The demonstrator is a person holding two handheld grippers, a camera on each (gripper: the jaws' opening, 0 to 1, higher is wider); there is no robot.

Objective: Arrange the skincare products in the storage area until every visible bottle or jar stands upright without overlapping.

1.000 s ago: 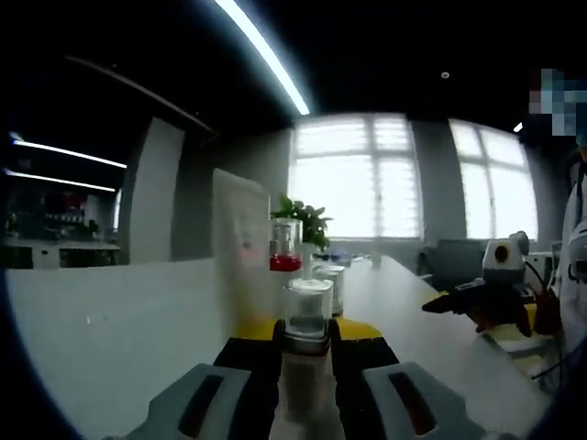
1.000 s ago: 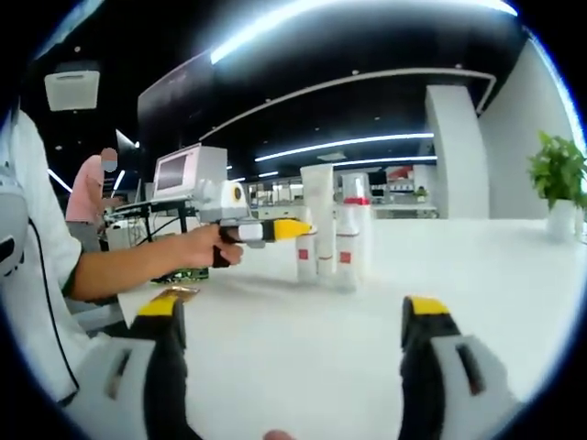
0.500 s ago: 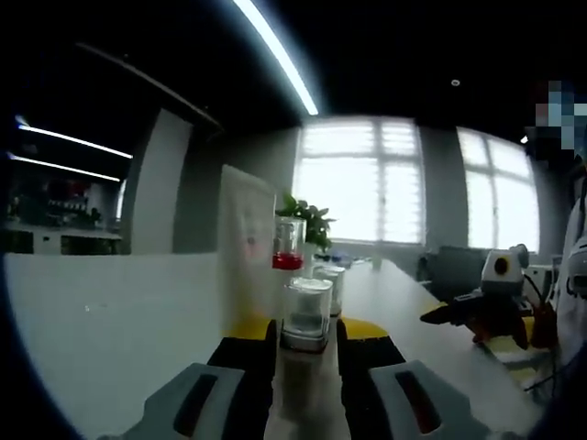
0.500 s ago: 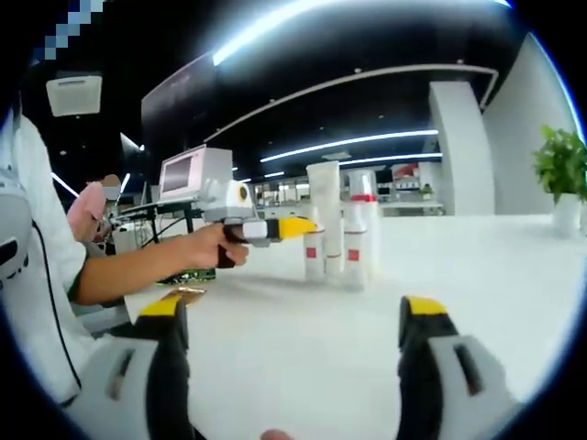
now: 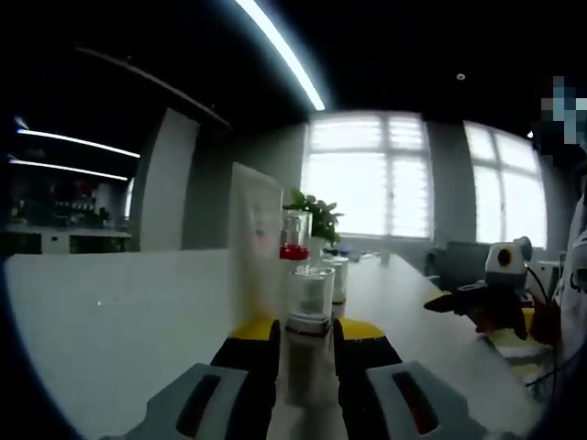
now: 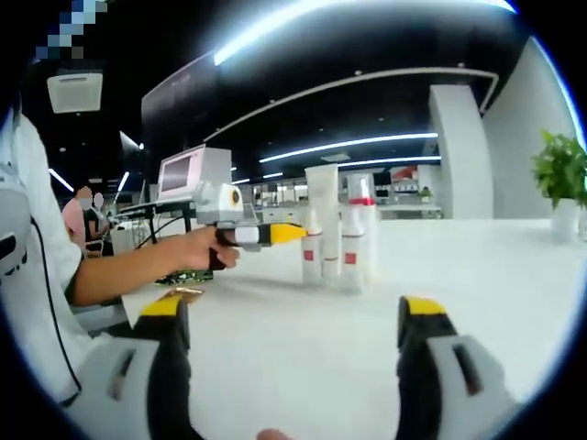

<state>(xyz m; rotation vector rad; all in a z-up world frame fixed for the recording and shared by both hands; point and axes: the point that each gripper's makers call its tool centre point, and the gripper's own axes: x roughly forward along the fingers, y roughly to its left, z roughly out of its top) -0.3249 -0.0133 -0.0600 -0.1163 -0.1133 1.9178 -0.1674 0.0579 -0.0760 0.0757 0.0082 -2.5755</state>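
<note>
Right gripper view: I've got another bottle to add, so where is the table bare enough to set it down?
Bare table lies between the right gripper and the standing bottles, and on toward the plant. It is crowded at the bottles, where the left gripper reaches in.

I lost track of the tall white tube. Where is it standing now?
In the right gripper view the tall white tube stands upright on the white table, centre frame, in the bottle cluster just left of the red-capped bottle.

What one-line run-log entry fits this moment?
left tongs: around clear-capped bottle | right tongs: open, empty | white tube: upright | table: bottles standing
</note>
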